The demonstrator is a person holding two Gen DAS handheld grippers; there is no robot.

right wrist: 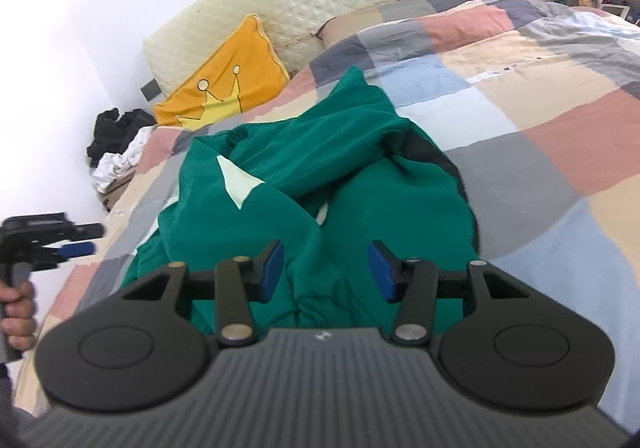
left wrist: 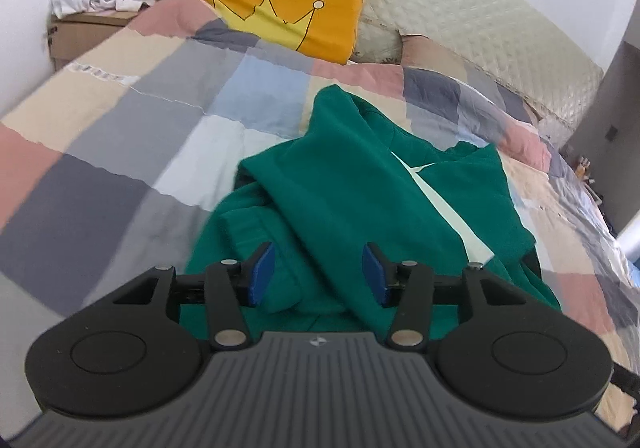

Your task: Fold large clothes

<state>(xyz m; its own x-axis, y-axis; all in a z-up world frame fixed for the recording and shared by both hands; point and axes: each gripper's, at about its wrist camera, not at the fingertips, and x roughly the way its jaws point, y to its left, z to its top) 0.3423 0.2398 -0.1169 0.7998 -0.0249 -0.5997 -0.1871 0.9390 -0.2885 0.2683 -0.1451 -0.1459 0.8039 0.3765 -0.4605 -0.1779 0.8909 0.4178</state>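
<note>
Green sweatshirt (left wrist: 360,184) lies bunched at twelve o'clock of both claws, left gripper (left wrist: 318,274) and right gripper (right wrist: 326,272) wide open, empty; grabbing several stacked layers could tangle the fold.

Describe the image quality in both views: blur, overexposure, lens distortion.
Left wrist view: fisheye bends the headboard; quilt and green garment edges smear at left, while the left gripper stays sharp. Right wrist view: wall blown out white, horizon tilted, right gripper crisp.
</note>
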